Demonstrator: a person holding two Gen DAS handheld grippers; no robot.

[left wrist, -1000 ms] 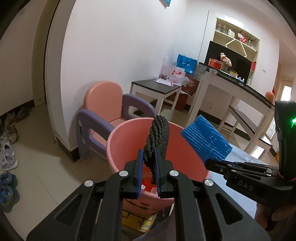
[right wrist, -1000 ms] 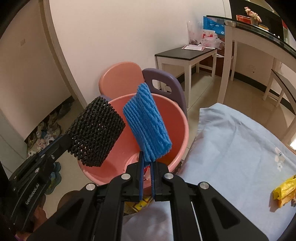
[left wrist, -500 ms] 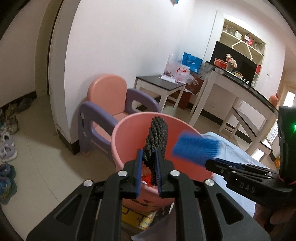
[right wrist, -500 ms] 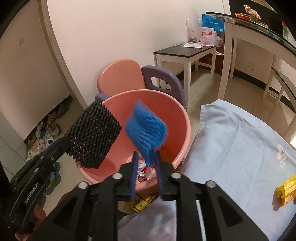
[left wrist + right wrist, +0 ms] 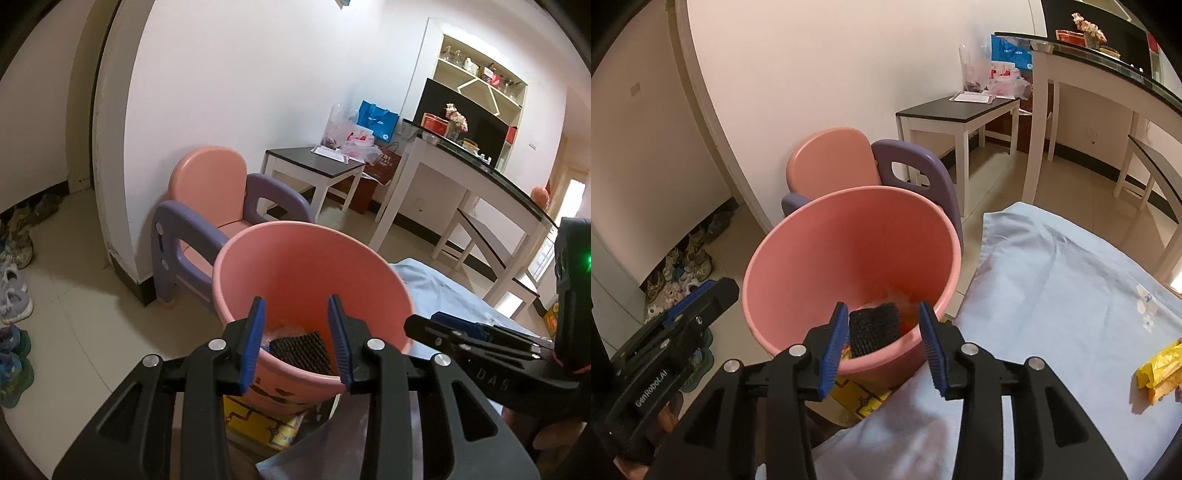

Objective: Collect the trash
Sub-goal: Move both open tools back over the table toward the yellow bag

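Observation:
A pink bucket [image 5: 310,266] stands on the floor beside the table; it also shows in the right wrist view [image 5: 849,240]. A black foam net [image 5: 301,351] lies inside it on other trash, also seen in the right wrist view [image 5: 873,326]. My left gripper [image 5: 297,341] is open and empty over the bucket's near rim. My right gripper [image 5: 882,341] is open and empty over the bucket too. The right gripper appears at the right of the left wrist view [image 5: 480,339]. A yellow wrapper [image 5: 1160,369] lies on the table's pale blue cloth [image 5: 1052,295].
A pink and purple child's chair [image 5: 214,206] stands behind the bucket by the white wall. A low black-topped table [image 5: 317,166] with bags is further back. Shoes [image 5: 11,295] lie on the floor at left. A yellow box [image 5: 857,398] sits under the bucket.
Both grippers opened. The blue foam net dropped from the right gripper and the black foam net from the left one; the black net now lies in the bucket.

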